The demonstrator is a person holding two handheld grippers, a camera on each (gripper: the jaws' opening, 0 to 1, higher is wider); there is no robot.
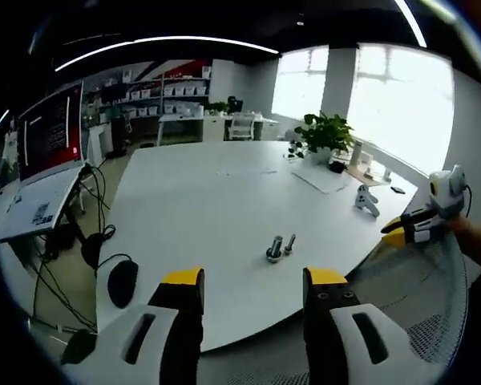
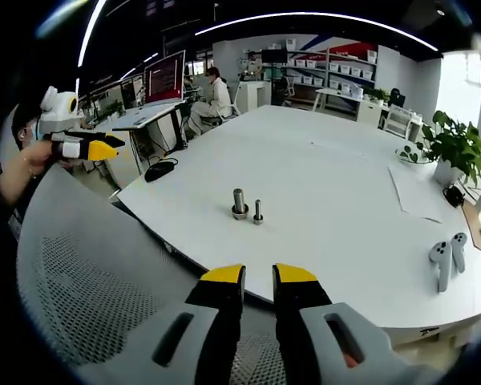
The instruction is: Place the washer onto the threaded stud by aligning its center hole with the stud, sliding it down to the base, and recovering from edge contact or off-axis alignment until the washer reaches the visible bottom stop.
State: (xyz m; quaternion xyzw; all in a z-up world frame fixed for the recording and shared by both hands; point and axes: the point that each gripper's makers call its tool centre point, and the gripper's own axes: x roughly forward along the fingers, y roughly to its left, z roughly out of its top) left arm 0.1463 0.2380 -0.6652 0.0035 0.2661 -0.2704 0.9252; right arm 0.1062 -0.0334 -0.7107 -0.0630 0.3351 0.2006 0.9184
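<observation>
Two upright metal studs stand close together on the white table (image 1: 208, 200). The thicker stud (image 1: 274, 249) (image 2: 239, 204) has a wider ring at its base, and a thinner stud (image 1: 289, 243) (image 2: 258, 212) stands beside it. I cannot make out a loose washer. My left gripper (image 1: 255, 281) is wide open and empty, short of the table's near edge. My right gripper (image 2: 259, 277) shows a narrow gap between its yellow tips with nothing in it, also short of the table (image 2: 329, 176). Each gripper appears in the other's view, hand-held: right gripper (image 1: 413, 226), left gripper (image 2: 84, 147).
A mesh chair back (image 2: 88, 265) lies between my right gripper and the table. Two white controllers (image 2: 445, 261) (image 1: 366, 200), a paper sheet (image 2: 421, 192) and a potted plant (image 2: 453, 144) (image 1: 325, 132) sit along the far side. A black mouse (image 2: 159, 170) lies near one edge. A person (image 2: 216, 96) sits at a back desk.
</observation>
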